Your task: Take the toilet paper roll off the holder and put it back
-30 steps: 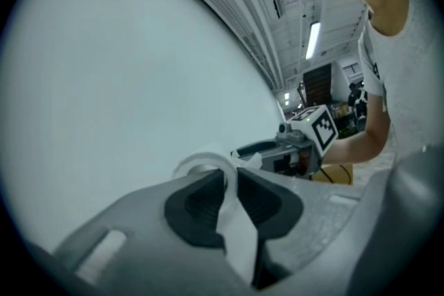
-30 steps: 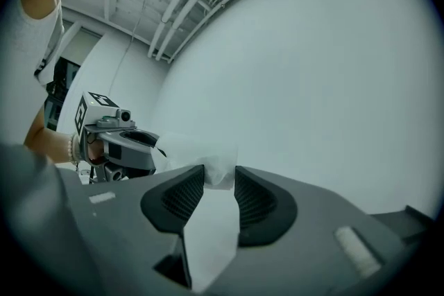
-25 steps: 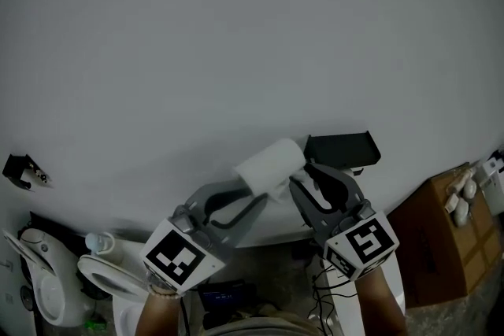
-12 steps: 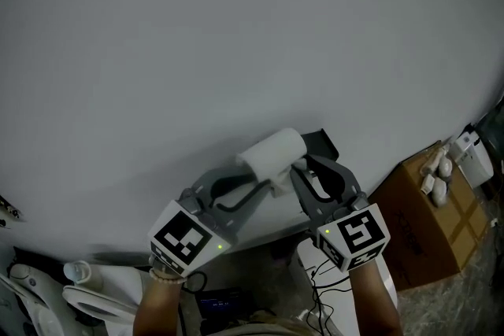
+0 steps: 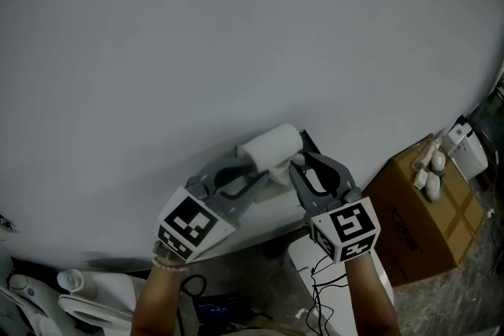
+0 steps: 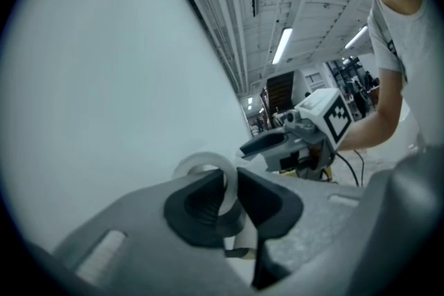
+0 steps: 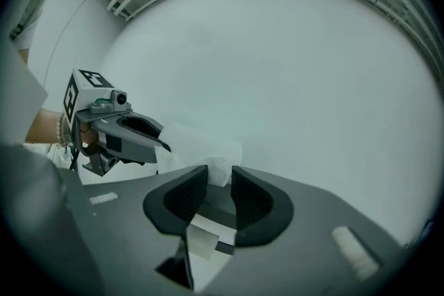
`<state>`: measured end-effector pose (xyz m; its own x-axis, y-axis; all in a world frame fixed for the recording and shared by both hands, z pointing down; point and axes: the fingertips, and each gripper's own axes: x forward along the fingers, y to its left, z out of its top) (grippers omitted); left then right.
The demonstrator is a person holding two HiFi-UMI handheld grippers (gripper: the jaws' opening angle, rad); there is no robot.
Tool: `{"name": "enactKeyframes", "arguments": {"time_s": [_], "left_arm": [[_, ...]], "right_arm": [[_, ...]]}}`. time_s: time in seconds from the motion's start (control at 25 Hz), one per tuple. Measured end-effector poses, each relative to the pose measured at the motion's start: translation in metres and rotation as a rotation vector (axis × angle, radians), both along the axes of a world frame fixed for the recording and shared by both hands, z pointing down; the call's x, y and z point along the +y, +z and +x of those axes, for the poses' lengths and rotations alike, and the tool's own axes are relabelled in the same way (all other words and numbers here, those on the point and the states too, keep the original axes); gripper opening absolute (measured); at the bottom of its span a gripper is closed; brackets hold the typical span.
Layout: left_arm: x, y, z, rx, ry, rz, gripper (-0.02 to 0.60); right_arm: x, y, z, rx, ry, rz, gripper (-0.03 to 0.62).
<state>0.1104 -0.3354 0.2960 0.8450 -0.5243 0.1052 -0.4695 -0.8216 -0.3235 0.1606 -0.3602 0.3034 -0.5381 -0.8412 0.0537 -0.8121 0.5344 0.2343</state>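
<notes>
Since a second ago, the right gripper point(image 5: 302, 168) has narrowed its fingers. In the right gripper view they now stand close together with white paper from the toilet paper roll point(image 5: 272, 147) between them, and we read that as a pinch on the roll's right end. The left gripper point(image 6: 232, 194) hasn't changed: its fingers are nearly together, clamped on the thin rim of the roll's left end.

The head view has also swung. The cardboard box point(image 5: 425, 201) sits further up at the lower right, and the toilet point(image 5: 87, 297) has slid toward the bottom left corner.

The black holder point(image 5: 309, 142) was plainly visible to the right of the roll a second ago. Now only a dark sliver shows, just behind the roll's right end, at centre frame against the wall point(image 5: 236, 27).

So the roll is held from both ends and sits right at the holder. We can't tell whether it is on the holder's arm or free of it. We judge this as the transfer step at the holder. With a two-sided grip in place, the next move is likely a slide along the arm, keeping the roll level so the soft paper doesn't crush or unwind.
</notes>
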Motion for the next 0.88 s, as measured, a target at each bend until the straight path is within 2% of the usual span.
{"name": "enactKeyframes", "arguments": {"time_s": [0.24,0.4,0.68,0.88], "left_arm": [[-0.016,0.017,-0.001,-0.037,-0.025,-0.033,0.058],[-0.023,0.023,-0.003,-0.015,-0.051,-0.059,0.065],[-0.012,0.022,-0.011,-0.014,-0.057,-0.073,0.164],[0.007,0.014,-0.026,0.014,-0.077,-0.064,0.178]], "right_arm": [[-0.005,0.012,0.003,0.017,0.016,-0.025,0.112],[-0.002,0.015,0.005,0.024,0.015,-0.021,0.112],[0.012,0.006,0.003,-0.059,0.046,-0.031,0.114],[0.032,-0.001,0.002,-0.071,0.081,-0.008,0.114]]}}
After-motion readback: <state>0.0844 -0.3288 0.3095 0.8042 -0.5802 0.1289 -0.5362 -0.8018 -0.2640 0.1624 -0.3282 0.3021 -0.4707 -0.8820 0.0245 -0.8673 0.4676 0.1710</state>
